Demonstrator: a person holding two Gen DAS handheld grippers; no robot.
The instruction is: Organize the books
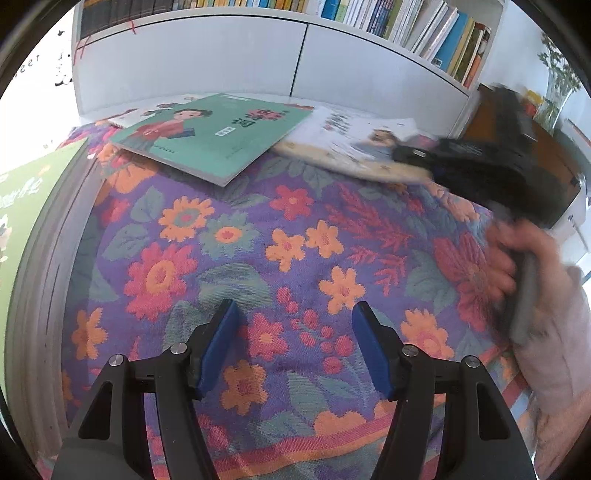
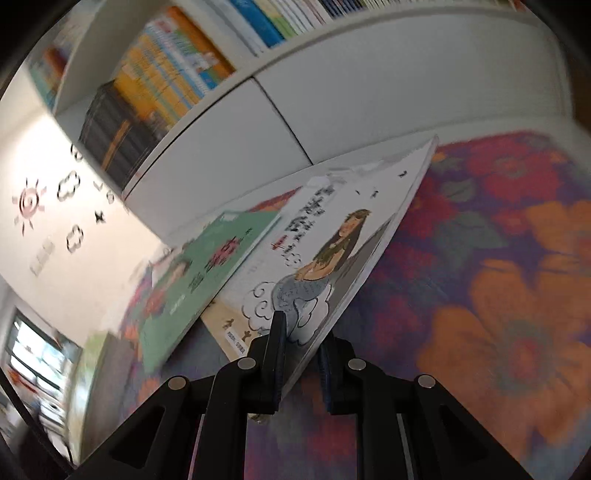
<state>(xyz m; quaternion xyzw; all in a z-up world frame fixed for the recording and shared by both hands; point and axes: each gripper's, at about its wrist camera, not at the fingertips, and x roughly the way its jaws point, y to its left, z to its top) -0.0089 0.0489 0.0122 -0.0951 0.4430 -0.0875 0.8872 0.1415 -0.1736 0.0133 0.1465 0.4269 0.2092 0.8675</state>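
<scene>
Right gripper (image 2: 295, 354) clamps the near corner of the white picture book (image 2: 332, 251); green book (image 2: 207, 273) lies left of the jaws. Left gripper (image 1: 295, 332) spread, empty, above floral cloth (image 1: 295, 240).

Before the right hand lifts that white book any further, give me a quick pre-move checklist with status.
1. Right gripper shut on the white book: ok, one pad on the cover, the other beneath, near a corner.
2. Grip depth: not ok, only the edge is pinched; the book may sag or swing.
3. Green book clear of the white book: cannot tell; they overlap in the right wrist view.
4. Left gripper free: ok, open over the floral cloth, holding nothing.
5. Free slot on the bookshelf: cannot tell, the visible rows look packed.
</scene>
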